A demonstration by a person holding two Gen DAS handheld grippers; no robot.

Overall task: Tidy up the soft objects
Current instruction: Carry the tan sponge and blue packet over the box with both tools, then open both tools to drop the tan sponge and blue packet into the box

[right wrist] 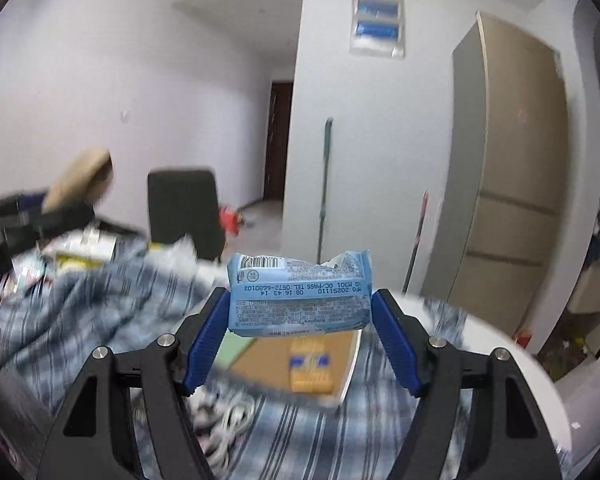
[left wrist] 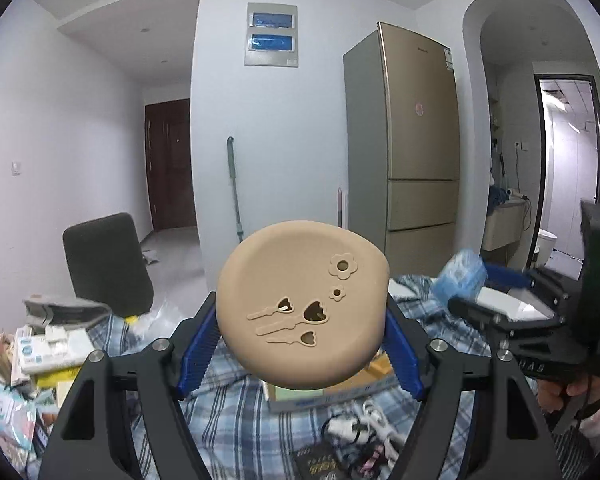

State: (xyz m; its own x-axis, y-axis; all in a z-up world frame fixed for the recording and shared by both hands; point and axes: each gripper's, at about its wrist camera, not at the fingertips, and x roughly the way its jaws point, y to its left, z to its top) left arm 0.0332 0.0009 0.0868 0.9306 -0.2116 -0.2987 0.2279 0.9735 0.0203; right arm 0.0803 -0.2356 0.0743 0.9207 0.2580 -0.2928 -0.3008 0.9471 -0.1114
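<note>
My left gripper [left wrist: 300, 340] is shut on a round beige soft pad [left wrist: 300, 304] with flower cut-outs, held up above the table with both blue pads against its sides. In the right wrist view my right gripper [right wrist: 300, 332] is shut on a light blue tissue pack [right wrist: 300, 294] with printed text, also lifted off the table. The left wrist view shows the right gripper [left wrist: 480, 296] at the far right with the blue pack [left wrist: 462, 278]. The left gripper [right wrist: 32, 220] and the beige pad [right wrist: 80, 178] appear blurred at the left of the right wrist view.
A blue plaid cloth [left wrist: 236, 412] covers the table, with a cardboard box [left wrist: 340, 392], white cables [left wrist: 364, 428], and packets and boxes [left wrist: 40, 356] at the left. A dark chair [left wrist: 108, 264], a mop [left wrist: 235, 188] and a tall fridge [left wrist: 412, 140] stand behind. A person's hand [left wrist: 560, 394] holds the right gripper.
</note>
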